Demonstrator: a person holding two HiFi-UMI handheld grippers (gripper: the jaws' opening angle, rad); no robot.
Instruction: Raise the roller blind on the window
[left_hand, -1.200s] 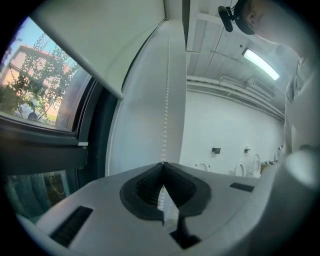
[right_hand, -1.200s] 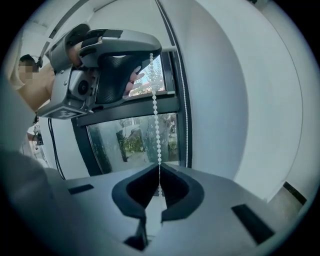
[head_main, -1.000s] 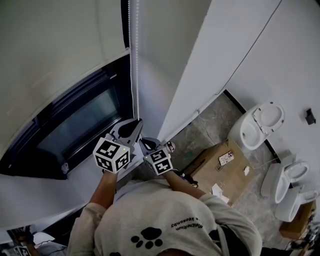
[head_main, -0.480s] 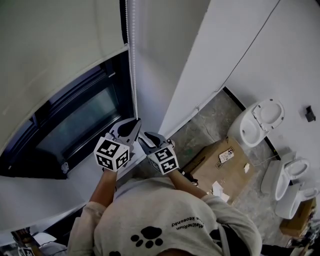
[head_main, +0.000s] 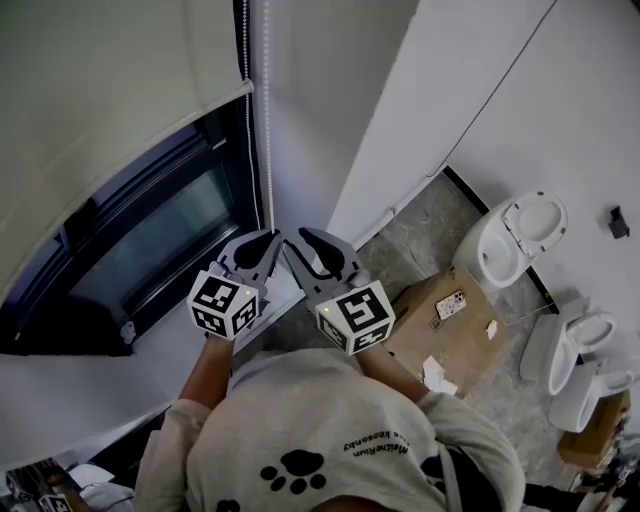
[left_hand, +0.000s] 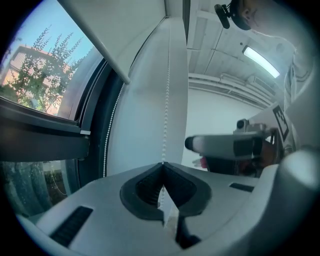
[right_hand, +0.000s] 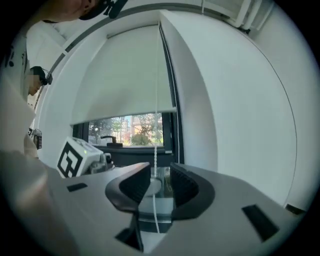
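Head view looks steeply down on a person standing at the window (head_main: 160, 240). The roller blind (head_main: 100, 100) hangs over the window's upper part, and the bead chain (head_main: 268, 120) drops beside the frame, straight ahead of both tools.

The left gripper (head_main: 270, 240) has its jaws pressed together on the chain. In the left gripper view the beads (left_hand: 167, 100) run down from above and vanish into the closed tips of the left gripper (left_hand: 162, 164). A second strand hangs further off to that tool's left, against the dark frame.

The right gripper (head_main: 308, 240) sits just beside the left one, a little to its right. Its jaws have just been opening and now stand wide apart. In the right gripper view the chain (right_hand: 156, 135) passes down through the gap of the right gripper (right_hand: 160, 172) without either pad touching it, so it has hold of nothing.

The blind is only part way up. From the right gripper, the blind (right_hand: 125, 75) fills most of the opening ahead, and a strip of glass (right_hand: 130, 131) with trees and buildings shows under its bottom edge. I judge the raising to be under way, with most of it still to do. The left tool anchors the chain while the right one is free to close on it higher up for another pull. Whether both tools are on the same strand I cannot tell for certain.
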